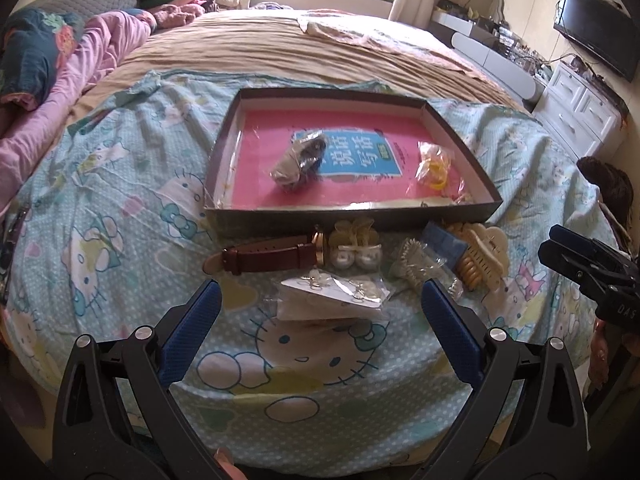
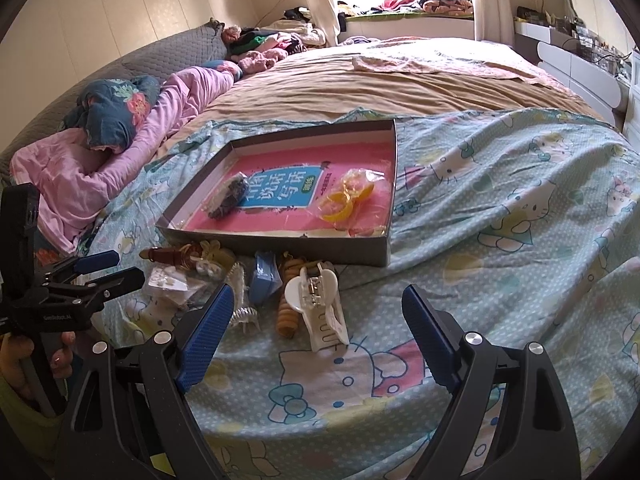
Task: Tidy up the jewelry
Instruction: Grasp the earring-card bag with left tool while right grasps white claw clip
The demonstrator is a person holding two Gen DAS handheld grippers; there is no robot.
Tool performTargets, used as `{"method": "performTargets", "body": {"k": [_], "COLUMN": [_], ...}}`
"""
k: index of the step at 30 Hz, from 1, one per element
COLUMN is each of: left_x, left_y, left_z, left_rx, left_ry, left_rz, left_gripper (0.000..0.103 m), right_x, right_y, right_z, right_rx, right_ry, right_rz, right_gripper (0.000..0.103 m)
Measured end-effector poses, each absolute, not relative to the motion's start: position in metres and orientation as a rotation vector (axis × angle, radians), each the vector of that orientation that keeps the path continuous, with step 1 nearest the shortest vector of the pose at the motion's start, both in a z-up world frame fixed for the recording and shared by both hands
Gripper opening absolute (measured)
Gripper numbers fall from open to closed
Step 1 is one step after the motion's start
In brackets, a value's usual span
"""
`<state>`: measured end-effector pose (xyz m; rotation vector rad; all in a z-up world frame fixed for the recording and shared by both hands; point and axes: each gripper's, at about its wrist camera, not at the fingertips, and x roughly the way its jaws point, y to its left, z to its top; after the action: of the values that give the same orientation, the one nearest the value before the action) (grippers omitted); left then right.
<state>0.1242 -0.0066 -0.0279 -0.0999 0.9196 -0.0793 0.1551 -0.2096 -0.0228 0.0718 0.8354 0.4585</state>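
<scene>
While both sets of jaws stand wide and empty, I judge I am at the reach-in stage: two bagged pieces already lie in the box (image 1: pixel 464 148), and the rest sit in a heap on the bed just before its near wall. My left gripper (image 1: pixel 320 304) frames the earring card (image 1: pixel 332 294), watch (image 1: pixel 272 258) beyond it. My right gripper (image 2: pixel 318 312) faces the white clip (image 2: pixel 320 304). Next I need to lower over one piece, then close.

One box (image 1: pixel 352 212), two bagged items inside; one watch (image 1: pixel 264 258), one blue case (image 2: pixel 265 276), two large hair claws (image 2: pixel 320 312)
</scene>
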Motion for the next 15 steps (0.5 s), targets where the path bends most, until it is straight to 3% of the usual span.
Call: {"method": "performTargets", "body": {"k": [8, 15], "left_x": [0.133, 0.139], "left_y": [-0.003, 0.003], "left_z": [-0.046, -0.056], "left_rx": [-0.107, -0.127], "left_ry": [0.941, 0.952], "left_rz": [-0.079, -0.082], "left_gripper": [0.093, 0.093], "right_x": [0.164, 0.175], "right_y": [-0.204, -0.195], "right_z": [-0.042, -0.064], "right_rx": [0.043, 0.012], "right_ry": [0.876, 0.936], "right_rz": [0.447, 0.444], "right_gripper": [0.084, 0.066]}}
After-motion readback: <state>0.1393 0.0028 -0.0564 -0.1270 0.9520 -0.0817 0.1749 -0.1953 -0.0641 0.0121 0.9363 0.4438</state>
